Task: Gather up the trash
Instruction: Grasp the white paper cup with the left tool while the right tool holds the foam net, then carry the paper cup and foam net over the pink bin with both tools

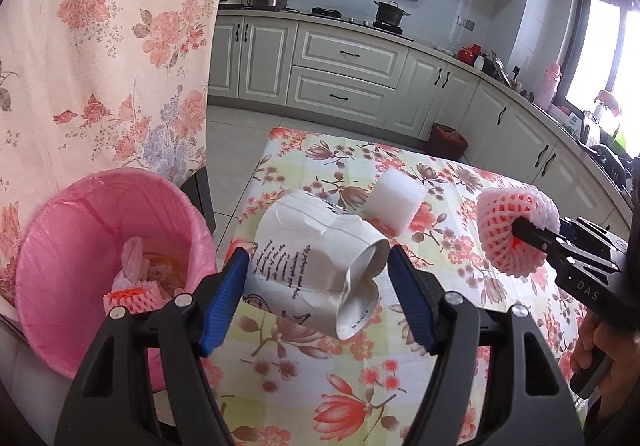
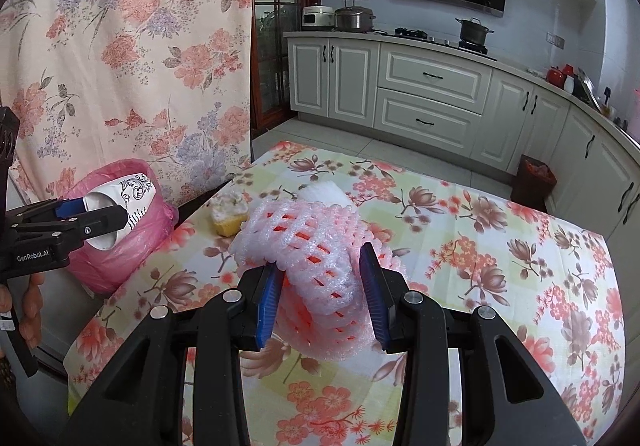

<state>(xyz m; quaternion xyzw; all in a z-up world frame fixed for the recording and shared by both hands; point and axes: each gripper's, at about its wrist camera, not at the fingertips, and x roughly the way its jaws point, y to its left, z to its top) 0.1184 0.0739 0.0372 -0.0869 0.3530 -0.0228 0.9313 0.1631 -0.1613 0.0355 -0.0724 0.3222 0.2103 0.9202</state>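
The left gripper [image 1: 316, 278] clamped the torn white paper cup [image 1: 316, 250] beside the pink-lined bin's rim [image 1: 120, 181]; the right gripper [image 2: 322, 286] clamped the pink foam net sleeve [image 2: 316, 246] above the open floral tablecloth [image 2: 500, 286].

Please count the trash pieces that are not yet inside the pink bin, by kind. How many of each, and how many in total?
paper cup: 1
pink foam net: 1
white foam piece: 1
cake piece: 1
Total: 4
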